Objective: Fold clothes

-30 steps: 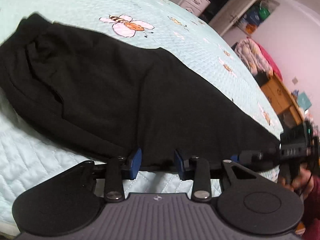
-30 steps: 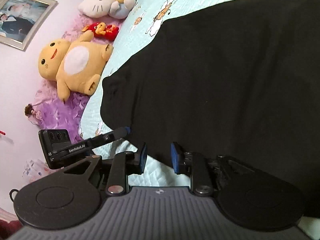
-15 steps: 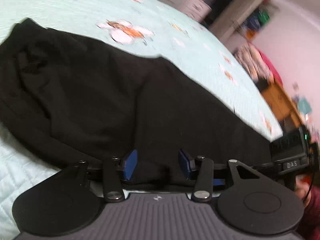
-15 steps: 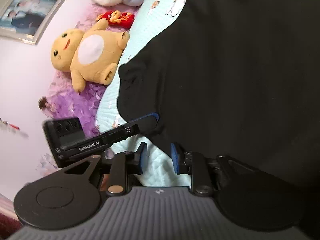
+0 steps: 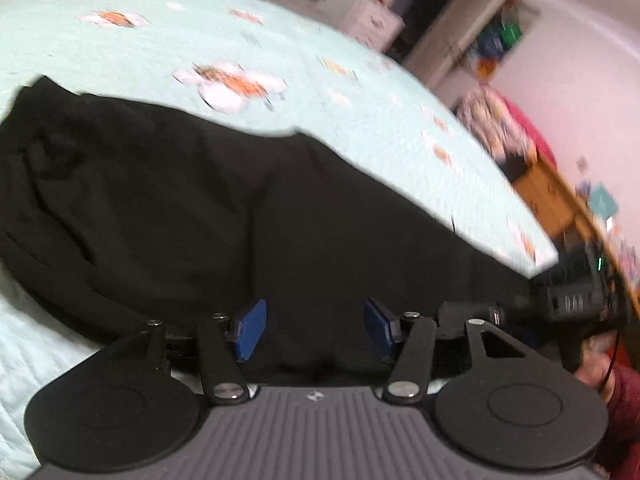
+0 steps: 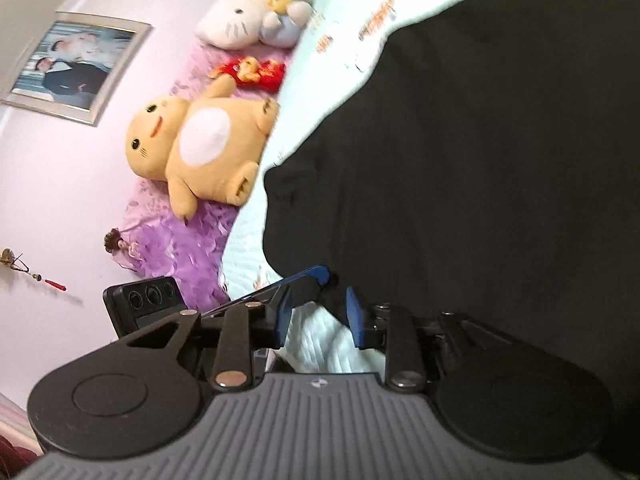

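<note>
Black garment (image 5: 208,216) lies flat on the bed (image 5: 360,120). My left gripper (image 5: 316,330) jaws opening over its hem; right gripper (image 6: 320,312) jaws opening, not pinching.

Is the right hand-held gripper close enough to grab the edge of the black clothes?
Probably yes. The right hand-held gripper has its jaws opening right at the near edge of the black clothes, with mostly bedspread showing between them. Nothing blocks it; a small push forward should catch the cloth.
</note>
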A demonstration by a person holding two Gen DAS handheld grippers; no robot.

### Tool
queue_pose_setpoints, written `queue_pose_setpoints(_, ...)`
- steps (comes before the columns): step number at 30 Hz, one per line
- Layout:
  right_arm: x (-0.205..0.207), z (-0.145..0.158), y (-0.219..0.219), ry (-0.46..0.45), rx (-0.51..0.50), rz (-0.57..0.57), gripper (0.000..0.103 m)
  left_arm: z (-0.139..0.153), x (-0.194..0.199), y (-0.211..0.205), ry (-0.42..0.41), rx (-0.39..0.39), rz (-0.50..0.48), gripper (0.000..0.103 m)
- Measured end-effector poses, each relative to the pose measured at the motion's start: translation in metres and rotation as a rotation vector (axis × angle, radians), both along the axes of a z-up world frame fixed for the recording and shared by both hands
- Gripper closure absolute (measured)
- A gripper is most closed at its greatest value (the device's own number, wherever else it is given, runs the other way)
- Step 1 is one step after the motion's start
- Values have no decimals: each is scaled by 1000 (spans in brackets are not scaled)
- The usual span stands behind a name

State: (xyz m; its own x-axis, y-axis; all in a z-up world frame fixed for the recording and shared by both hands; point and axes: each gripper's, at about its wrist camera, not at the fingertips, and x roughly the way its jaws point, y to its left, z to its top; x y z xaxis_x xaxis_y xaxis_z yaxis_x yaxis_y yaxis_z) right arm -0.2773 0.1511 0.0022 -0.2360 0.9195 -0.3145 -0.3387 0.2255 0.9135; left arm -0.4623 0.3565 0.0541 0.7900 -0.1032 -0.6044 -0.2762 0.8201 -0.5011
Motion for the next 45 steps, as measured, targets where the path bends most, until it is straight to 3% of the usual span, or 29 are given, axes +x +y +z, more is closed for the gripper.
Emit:
queue_pose_setpoints(3, -5, -8, 10, 14, -8, 16, 69, -13, -11, 22, 2, -48, 119, 44)
queue_pose_setpoints(4, -9, -15, 13, 19, -34, 32, 71, -19, -14, 27, 5, -61, 145, 59)
queue_pose_setpoints(5, -13, -17, 13, -16, -55, 36, 84, -24, -18, 33, 8, -74, 171, 68)
queue_pose_setpoints(8, -14, -11, 9, -45, -65, 52, 84, -27, -29, 42, -18, -142, 224, 66)
queue_pose_setpoints(10, -12, -6, 7, -30, -49, 47, 78, -16, -32, 42, -78, -118, 226, 57)
queue_pose_setpoints(12, -11, -1, 6, -23, 1, 38, 73, -7, -34, 42, -131, -94, 236, 55)
queue_pose_setpoints(14, -13, -3, 12, -10, 23, 53, 67, -13, -36, 50, -119, -60, 296, 50)
queue_pose_setpoints(15, -16, -6, 16, -19, 13, 62, 67, -22, -33, 54, -44, -16, 323, 53)
queue_pose_setpoints(16, -19, -9, 20, -38, -8, 71, 74, -29, -31, 57, 19, 32, 348, 90)
queue_pose_setpoints(17, -22, -13, 23, -57, -28, 80, 89, -32, -32, 59, 34, 67, 367, 98)
queue_pose_setpoints(20, -26, -15, 26, -70, -46, 103, 92, -34, -42, 69, 6, -24, 426, 100)
queue_pose_setpoints(21, -27, -15, 26, -72, -44, 108, 92, -32, -42, 68, -3, -46, 430, 98)
queue_pose_setpoints(25, -26, -13, 25, -65, -18, 119, 85, -10, -31, 62, -105, -58, 380, 70)
queue_pose_setpoints(29, -15, -2, 29, -64, 38, 96, 78, 1, -11, 78, -179, -71, 385, 59)
queue_pose_setpoints(31, -9, 0, 34, -81, 47, 89, 74, -7, -10, 92, -165, -80, 461, 57)
queue_pose_setpoints(33, -5, -8, 36, -79, 25, 92, 73, -25, -14, 109, -142, -151, 527, 59)
queue_pose_setpoints(34, -4, -16, 36, -71, -1, 101, 75, -34, -17, 118, -130, -187, 559, 80)
queue_pose_setpoints(35, -5, -21, 35, -75, -14, 103, 91, -42, -19, 125, -122, -219, 587, 94)
queue_pose_setpoints(37, -6, -24, 32, -78, -16, 104, 92, -48, -25, 128, -139, -259, 597, 96)
queue_pose_setpoints(40, 4, -21, 30, -27, -2, 90, 84, -41, -34, 126, -138, -292, 583, 94)
queue_pose_setpoints(41, 8, -17, 29, -21, 12, 77, 76, -36, -33, 122, -146, -300, 568, 80)
queue_pose_setpoints(43, 19, -9, 28, -11, 43, 49, 69, -22, -31, 117, -187, -305, 509, 65)
queue_pose_setpoints(45, 34, -1, 31, -20, 62, 15, 68, -11, -23, 115, -225, -295, 455, 63)
